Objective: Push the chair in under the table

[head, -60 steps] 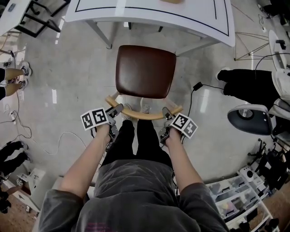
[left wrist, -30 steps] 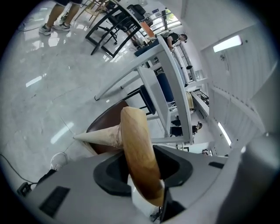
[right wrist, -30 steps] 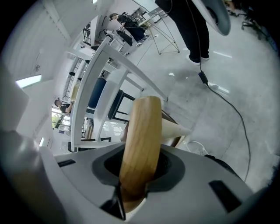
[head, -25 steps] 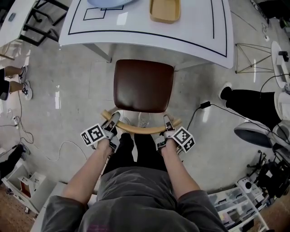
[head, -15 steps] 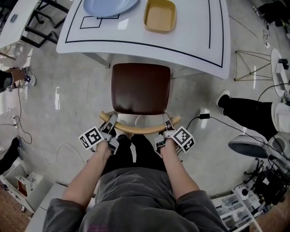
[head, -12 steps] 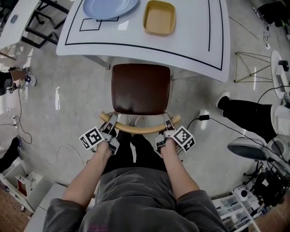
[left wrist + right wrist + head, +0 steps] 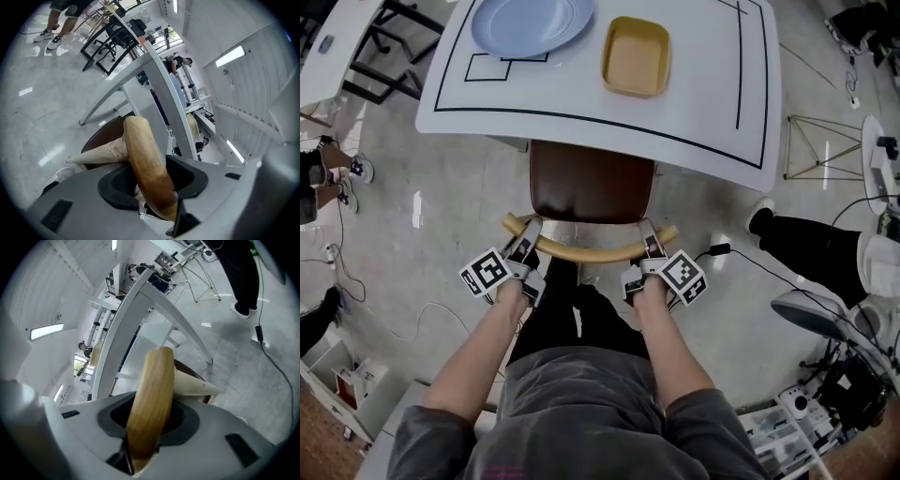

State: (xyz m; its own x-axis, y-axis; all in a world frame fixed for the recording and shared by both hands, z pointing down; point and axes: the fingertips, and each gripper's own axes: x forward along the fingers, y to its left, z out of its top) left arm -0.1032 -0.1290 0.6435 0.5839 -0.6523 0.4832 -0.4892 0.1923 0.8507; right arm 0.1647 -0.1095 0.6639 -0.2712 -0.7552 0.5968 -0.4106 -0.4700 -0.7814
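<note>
The chair's brown seat (image 7: 592,183) has its front part hidden beneath the white table (image 7: 703,112). Its curved wooden backrest (image 7: 589,253) faces me. My left gripper (image 7: 528,232) is shut on the backrest's left end and my right gripper (image 7: 648,232) on its right end. In the left gripper view the backrest (image 7: 143,164) runs between the dark pads (image 7: 115,185), with the seat (image 7: 105,136) and table edge (image 7: 164,93) beyond. The right gripper view shows the backrest (image 7: 152,394) clamped the same way under the table (image 7: 126,319).
A blue plate (image 7: 532,23) and a yellow tray (image 7: 636,56) sit on the table. A person's dark leg (image 7: 806,239) and a cable with plug (image 7: 717,250) lie right of the chair. Another person's feet (image 7: 337,173) are at the left, a wire stand (image 7: 811,141) at the right.
The chair has slid forward, so its seat front now lies under the table edge. Both grippers moved forward with the backrest, still holding it.
</note>
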